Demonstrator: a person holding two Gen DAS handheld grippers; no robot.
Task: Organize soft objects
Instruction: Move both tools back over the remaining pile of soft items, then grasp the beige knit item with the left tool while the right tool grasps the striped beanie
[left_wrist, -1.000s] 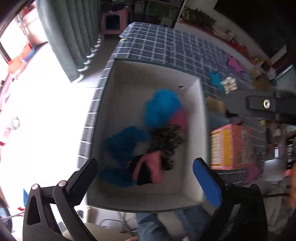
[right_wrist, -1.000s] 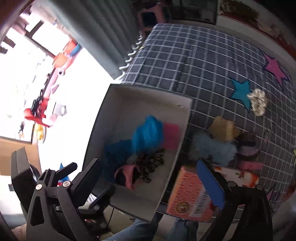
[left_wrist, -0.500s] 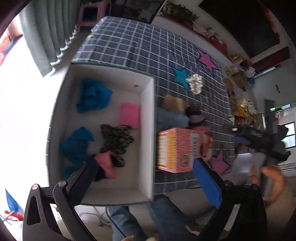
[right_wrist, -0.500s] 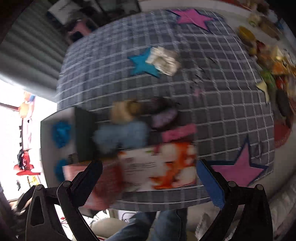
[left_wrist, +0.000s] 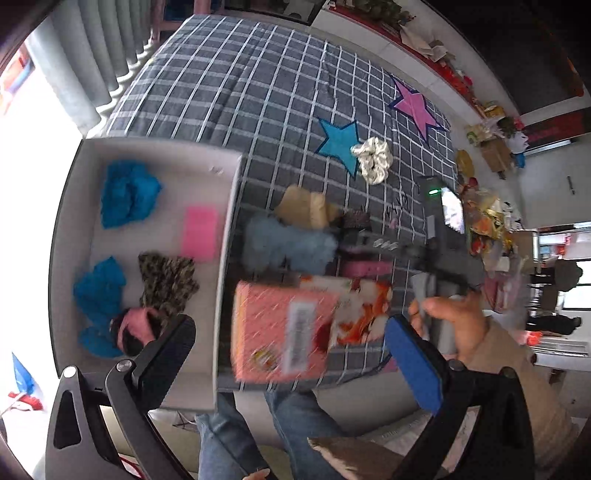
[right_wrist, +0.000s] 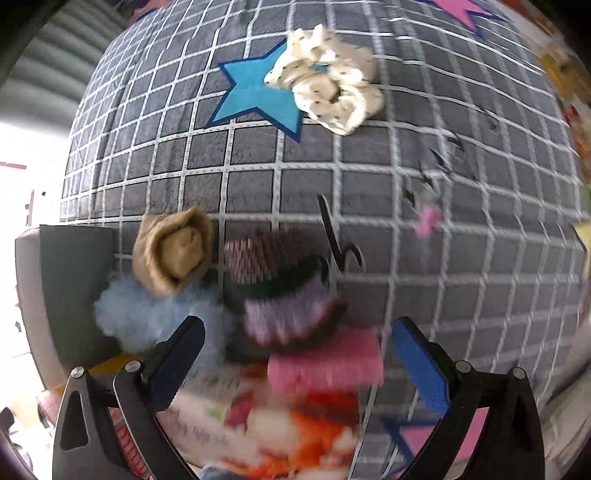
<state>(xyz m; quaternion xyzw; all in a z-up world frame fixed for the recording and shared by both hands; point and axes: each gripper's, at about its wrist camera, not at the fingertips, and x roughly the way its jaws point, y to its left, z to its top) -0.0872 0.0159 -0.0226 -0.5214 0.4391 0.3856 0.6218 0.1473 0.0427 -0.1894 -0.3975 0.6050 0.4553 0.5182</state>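
L cam high over bin (left_wrist: 229, 206), R cam close, both see tan sock (left_wrist: 306, 206) (right_wrist: 173, 251)

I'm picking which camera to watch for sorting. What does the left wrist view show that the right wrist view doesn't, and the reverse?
Only the left wrist view shows inside the white box: blue fluffy pieces, a pink pad, a leopard-print piece. It also shows the person's hand.

Only the right wrist view shows the striped knit piece clearly, with the open right tool over it.

Both show the cream scrunchie, tan roll, light blue fluffy piece, pink sponge and printed carton.
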